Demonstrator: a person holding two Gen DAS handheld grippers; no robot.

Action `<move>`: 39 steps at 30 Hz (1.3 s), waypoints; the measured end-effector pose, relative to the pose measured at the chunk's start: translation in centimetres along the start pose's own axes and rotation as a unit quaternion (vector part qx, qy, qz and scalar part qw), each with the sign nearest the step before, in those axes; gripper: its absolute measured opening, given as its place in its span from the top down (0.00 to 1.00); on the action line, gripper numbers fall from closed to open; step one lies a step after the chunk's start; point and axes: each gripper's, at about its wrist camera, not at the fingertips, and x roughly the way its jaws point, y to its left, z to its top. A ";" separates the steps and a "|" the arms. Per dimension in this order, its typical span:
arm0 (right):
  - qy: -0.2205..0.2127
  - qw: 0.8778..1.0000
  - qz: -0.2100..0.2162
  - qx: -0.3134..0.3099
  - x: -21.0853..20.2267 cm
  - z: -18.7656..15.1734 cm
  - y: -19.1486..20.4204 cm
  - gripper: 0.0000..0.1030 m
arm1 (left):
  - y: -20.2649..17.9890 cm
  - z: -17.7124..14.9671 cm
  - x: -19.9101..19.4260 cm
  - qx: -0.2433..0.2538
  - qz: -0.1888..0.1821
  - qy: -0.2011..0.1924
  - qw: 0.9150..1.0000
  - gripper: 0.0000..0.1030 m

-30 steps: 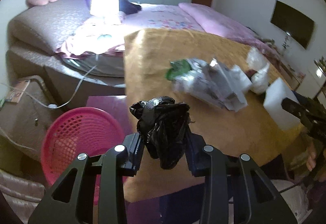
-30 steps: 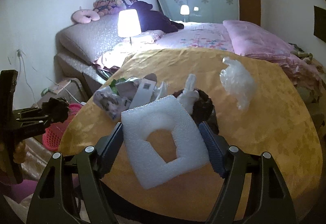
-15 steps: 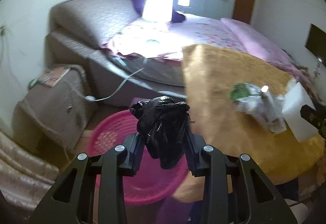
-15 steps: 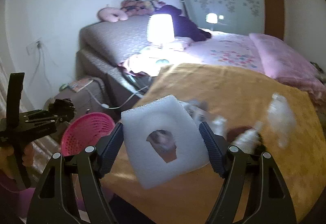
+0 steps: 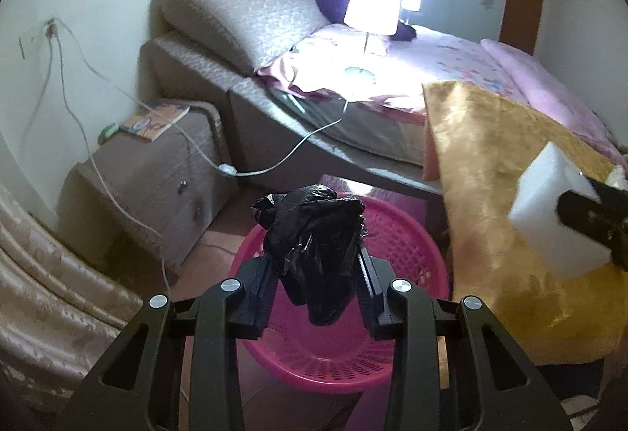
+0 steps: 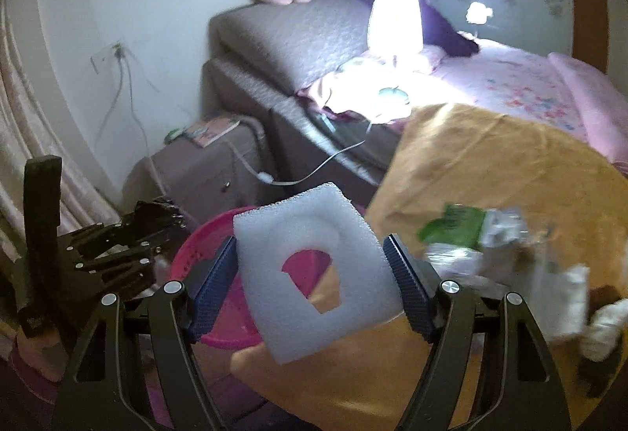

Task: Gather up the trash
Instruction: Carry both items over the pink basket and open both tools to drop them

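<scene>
My left gripper (image 5: 314, 293) is shut on a crumpled black plastic bag (image 5: 314, 238) and hangs over the pink basket (image 5: 404, 246) on the floor. In the right wrist view that left gripper (image 6: 157, 223) shows at the left with the black bag (image 6: 157, 209). My right gripper (image 6: 310, 278) is shut on a white foam sheet (image 6: 290, 297) with a hole cut in it, above the table's left edge beside the pink basket (image 6: 204, 246). The foam sheet (image 5: 549, 203) also shows at the right of the left wrist view. More trash, a green and silver wrapper pile (image 6: 475, 234), lies on the table.
A round table with a gold cloth (image 6: 510, 164) fills the right. A bed (image 5: 451, 54) with a lit lamp (image 5: 373, 5) lies behind. A brown nightstand (image 5: 157, 172) with a book stands left of the basket, with white cables across it. A curtain (image 5: 47, 282) hangs at far left.
Both grippers swung left, away from the table's middle. The black bag went from over the table edge to over the pink basket. The foam sheet travelled from the trash pile to the table's left edge.
</scene>
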 end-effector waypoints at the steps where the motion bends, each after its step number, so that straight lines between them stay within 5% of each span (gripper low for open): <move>1: 0.006 1.000 0.004 -0.004 0.7 0.0 0.6 0.30 | 0.1 -0.1 0.1 -0.001 0.002 0.001 1.000 0.68; 16: 0.057 0.998 0.019 -0.027 7.0 1.1 3.8 0.29 | 1.1 -0.7 1.9 -0.003 0.033 0.022 0.999 0.61; 22: 0.064 0.998 0.025 -0.009 8.0 1.2 3.6 0.21 | 1.3 -0.8 2.4 -0.005 0.036 0.032 0.999 0.34; 39: 0.021 1.000 0.001 0.003 4.5 0.0 2.1 0.17 | 0.1 -0.8 1.3 0.001 0.025 0.006 1.000 0.22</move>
